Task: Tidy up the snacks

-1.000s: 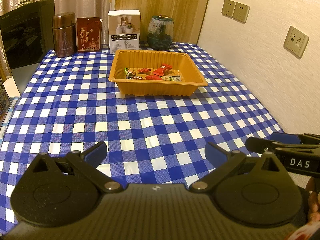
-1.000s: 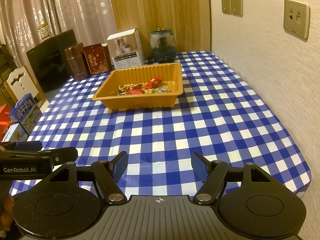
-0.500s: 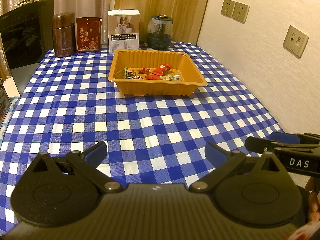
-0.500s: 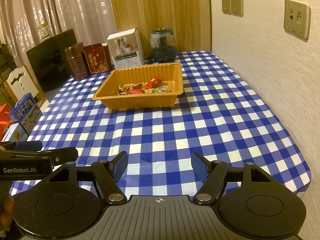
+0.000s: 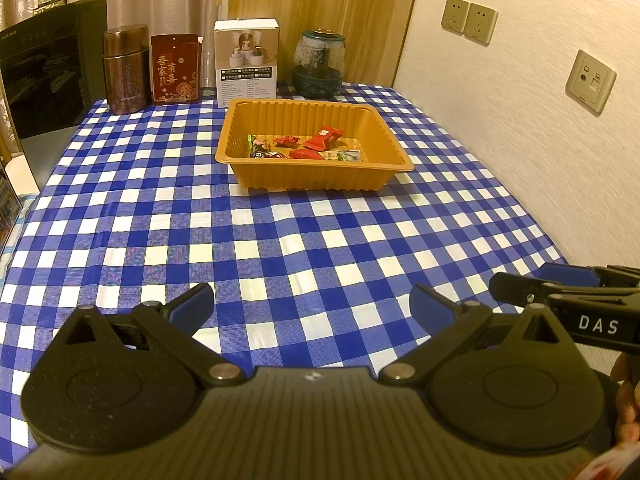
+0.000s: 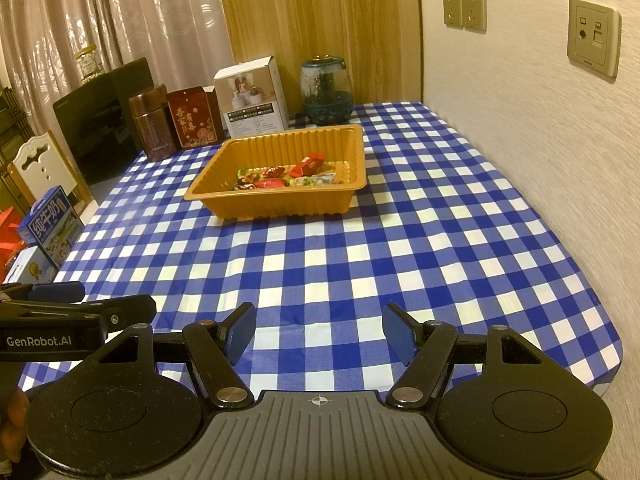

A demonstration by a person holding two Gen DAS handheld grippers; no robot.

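Note:
An orange plastic tray [image 5: 312, 178] stands on the blue-and-white checked tablecloth [image 5: 280, 240], toward the far end. Several wrapped snacks [image 5: 320, 142] lie inside it, red and green ones among them. The tray also shows in the right wrist view [image 6: 280, 204] with the snacks [image 6: 288, 174]. My left gripper [image 5: 312, 306] is open and empty, low over the near part of the table. My right gripper [image 6: 319, 332] is open and empty, beside the left one; it shows at the right edge of the left wrist view [image 5: 560, 292].
At the table's far edge stand a brown tin [image 5: 124, 70], a red box [image 5: 175, 68], a white carton [image 5: 246, 60] and a dark glass jar [image 5: 318, 66]. A wall runs along the right side. A milk carton [image 6: 50, 226] and a chair [image 6: 36, 164] stand off the table's left.

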